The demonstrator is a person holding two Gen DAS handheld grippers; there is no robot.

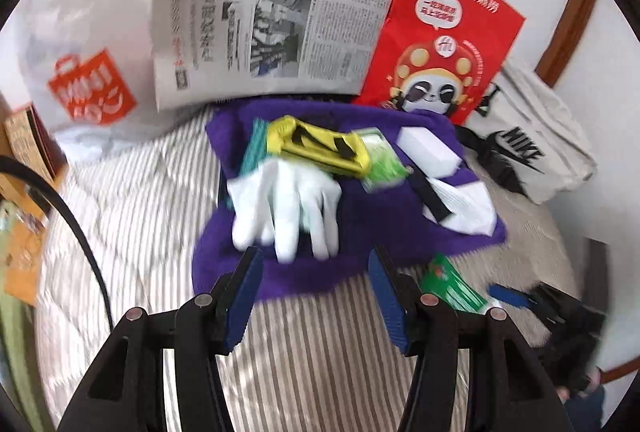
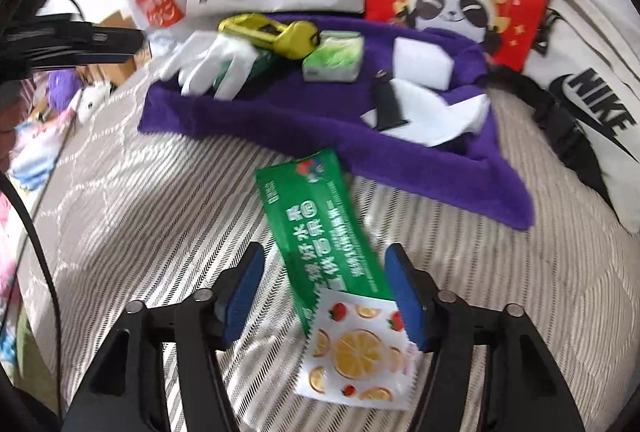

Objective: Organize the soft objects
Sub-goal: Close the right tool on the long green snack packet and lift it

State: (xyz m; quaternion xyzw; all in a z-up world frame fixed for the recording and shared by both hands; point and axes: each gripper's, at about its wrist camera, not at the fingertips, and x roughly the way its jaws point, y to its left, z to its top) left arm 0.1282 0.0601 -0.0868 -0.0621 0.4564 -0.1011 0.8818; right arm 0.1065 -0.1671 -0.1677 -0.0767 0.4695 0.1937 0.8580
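A purple towel [image 1: 304, 272] lies on the striped bed, also in the right wrist view [image 2: 280, 120]. On it lie a white glove [image 1: 288, 204], a yellow and black pouch [image 1: 320, 148], a green tissue pack [image 1: 380, 160], a white sponge block [image 1: 432, 152] and a white cloth with a black strap [image 1: 460, 204]. My left gripper [image 1: 316, 264] is open, just short of the glove's fingertips. My right gripper [image 2: 324, 272] is open around a green and white packet [image 2: 336, 264] lying on the bed; its right pad [image 2: 404, 296] is at the packet's edge.
A newspaper [image 1: 264, 20], a red panda paper bag [image 1: 440, 40], a white plastic bag [image 1: 80, 72] and a Nike bag [image 1: 528, 144] stand behind the towel. A cardboard box [image 1: 28, 148] is at the left. The right gripper shows at the right of the left wrist view [image 1: 532, 300].
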